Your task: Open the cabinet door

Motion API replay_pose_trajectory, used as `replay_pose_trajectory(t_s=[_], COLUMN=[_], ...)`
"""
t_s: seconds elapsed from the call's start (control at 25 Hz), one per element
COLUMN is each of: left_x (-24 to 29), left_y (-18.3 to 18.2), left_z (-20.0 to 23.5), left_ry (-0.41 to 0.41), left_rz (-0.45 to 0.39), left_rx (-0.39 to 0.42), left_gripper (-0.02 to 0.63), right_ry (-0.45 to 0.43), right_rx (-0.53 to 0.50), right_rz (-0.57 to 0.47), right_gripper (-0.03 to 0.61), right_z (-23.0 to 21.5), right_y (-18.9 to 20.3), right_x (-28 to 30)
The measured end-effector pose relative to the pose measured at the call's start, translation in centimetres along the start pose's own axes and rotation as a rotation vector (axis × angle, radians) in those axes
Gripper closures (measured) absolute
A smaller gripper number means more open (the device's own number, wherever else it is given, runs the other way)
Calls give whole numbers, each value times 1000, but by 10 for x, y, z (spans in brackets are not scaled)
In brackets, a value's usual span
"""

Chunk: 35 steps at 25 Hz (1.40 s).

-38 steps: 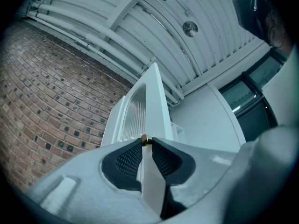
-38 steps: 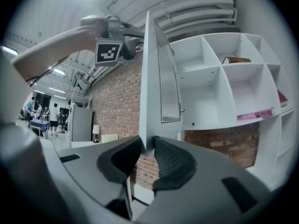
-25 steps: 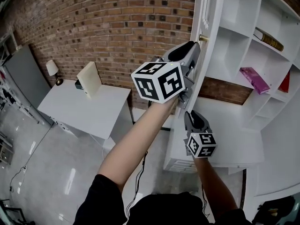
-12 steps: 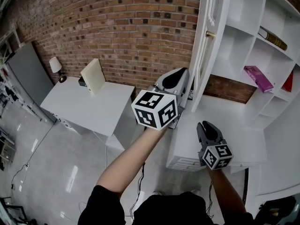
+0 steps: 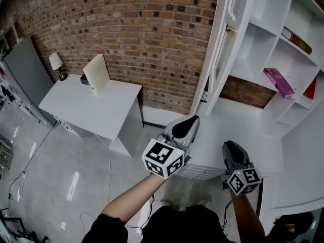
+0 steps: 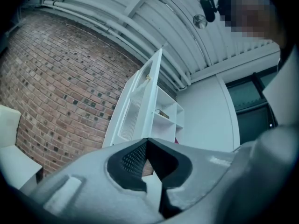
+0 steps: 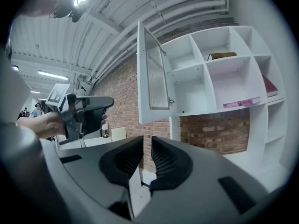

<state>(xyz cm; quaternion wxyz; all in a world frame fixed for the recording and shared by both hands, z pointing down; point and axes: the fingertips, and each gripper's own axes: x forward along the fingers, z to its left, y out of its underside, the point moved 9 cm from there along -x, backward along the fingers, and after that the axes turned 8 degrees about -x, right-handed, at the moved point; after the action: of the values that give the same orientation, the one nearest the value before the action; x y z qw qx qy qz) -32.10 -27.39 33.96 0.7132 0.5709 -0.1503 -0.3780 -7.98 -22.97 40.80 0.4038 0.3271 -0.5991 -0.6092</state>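
The white cabinet door (image 5: 220,44) stands swung open, edge-on in the head view, its small brass knob (image 5: 229,29) facing the shelves. In the right gripper view the door (image 7: 152,80) hangs open, left of the shelf unit. My left gripper (image 5: 190,120) is low and apart from the door, jaws shut on nothing (image 6: 147,142). My right gripper (image 5: 232,146) hovers over the white counter, also clear of the door. Its jaws (image 7: 147,143) have just been closing; a narrow gap remains with nothing in it.
Open white shelves (image 5: 263,44) hold a purple book (image 5: 277,82), a dark book (image 5: 297,40) and a red one (image 5: 309,90). A white counter (image 5: 243,123) runs below them. At left, a white table (image 5: 96,113) carries a lamp (image 5: 54,62) and a white box (image 5: 97,74) against the brick wall.
My left gripper has come away from the door's edge near the knob and sunk well below it. The right gripper has drawn back toward me and to the right.
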Motion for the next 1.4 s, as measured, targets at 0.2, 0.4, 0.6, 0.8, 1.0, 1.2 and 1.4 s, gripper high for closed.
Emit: replay_pose_trajectory(t_s=[0.2, 0.4, 0.6, 0.8, 1.0, 1.2, 1.4], left_x=[-41, -64, -68, -64, -29, 28, 62], left_y=[63, 116, 158, 179, 207, 243, 289], left_z=[-16, -22, -35, -74, -126, -209, -278], left_ry=[1, -29, -105, -143, -155, -177, -292], left_rz=[74, 128, 165, 186, 217, 216, 195], left_rx=[-62, -97, -131, -122, -112, -68, -25], left_gripper=[595, 594, 594, 594, 594, 595, 595], right_ry=[66, 123, 135, 141, 148, 125, 103], right_rx=[16, 7, 8, 0, 19, 52, 82], right_rz=[42, 61, 66, 63, 42, 8, 25], right_gripper=[577, 577, 577, 577, 577, 577, 577], right_z=[-9, -10, -29, -56, -117, -203, -287], right_y=[16, 19, 26, 32, 42, 70, 106], right_x=[-33, -52, -70, -106, -168, -255, -339])
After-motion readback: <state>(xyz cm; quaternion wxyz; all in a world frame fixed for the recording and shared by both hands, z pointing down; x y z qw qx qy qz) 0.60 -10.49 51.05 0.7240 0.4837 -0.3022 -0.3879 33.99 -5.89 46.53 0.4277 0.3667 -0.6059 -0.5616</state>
